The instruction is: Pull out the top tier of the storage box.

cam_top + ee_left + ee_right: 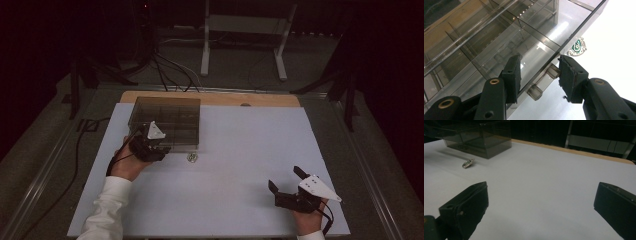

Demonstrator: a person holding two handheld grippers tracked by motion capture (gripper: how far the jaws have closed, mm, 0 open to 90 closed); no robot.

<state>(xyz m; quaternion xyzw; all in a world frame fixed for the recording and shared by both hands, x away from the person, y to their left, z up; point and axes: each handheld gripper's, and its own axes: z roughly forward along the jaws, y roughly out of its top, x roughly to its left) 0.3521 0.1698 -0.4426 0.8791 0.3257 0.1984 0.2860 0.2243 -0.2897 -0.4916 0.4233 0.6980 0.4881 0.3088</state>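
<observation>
White matte tabletop [235, 165], smoky clear-plastic compartment box [167, 120], left gripper [539, 72] astride its cylindrical knob [544, 81]

You look down and forward from above your own side of the table [225, 210], forearms entering at the bottom; your left gripper view sits close against the smoky divided box [499, 37], its jaws astride the clear handle [544, 81]; your right gripper view looks low across the table from farther off; all three share the box and the small brooch [468, 163] beside it.
</observation>
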